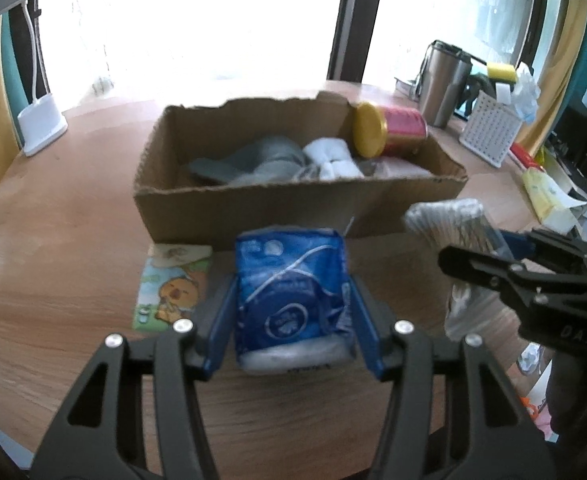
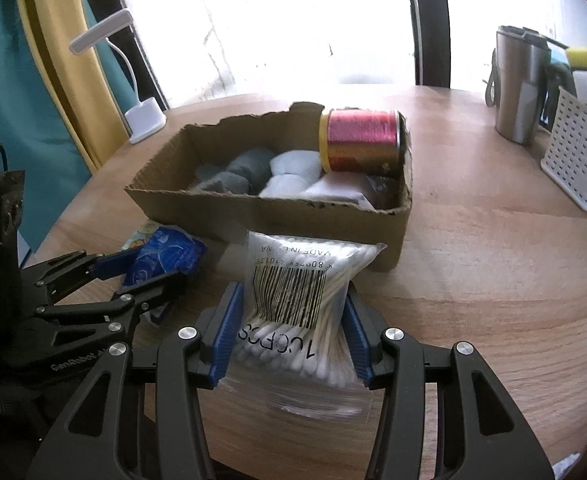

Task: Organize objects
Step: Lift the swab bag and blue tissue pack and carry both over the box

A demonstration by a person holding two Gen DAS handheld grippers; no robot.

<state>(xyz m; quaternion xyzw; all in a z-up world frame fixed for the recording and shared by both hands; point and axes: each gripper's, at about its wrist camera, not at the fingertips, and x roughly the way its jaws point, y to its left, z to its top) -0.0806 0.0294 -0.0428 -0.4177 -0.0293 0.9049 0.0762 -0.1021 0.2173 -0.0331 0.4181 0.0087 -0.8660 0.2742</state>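
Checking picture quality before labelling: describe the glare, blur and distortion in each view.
Left wrist: the window is blown out white, the cardboard box and blue packet are soft, and edges bend fisheye-style. Right wrist: same window glare, but the cotton swab bag barcode reads sharper.

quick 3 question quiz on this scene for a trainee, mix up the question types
1. True or false: the cardboard box is empty.
2. What does the right hand-held gripper hold? A) steel tumbler B) bag of cotton swabs C) desk lamp
3. Fill in: the left hand-held gripper is shut on a ___ tissue pack.

Key
1. False: it holds rolled socks and a red can with a yellow lid.
2. B, the bag of cotton swabs.
3. Blue: the blue tissue pack.
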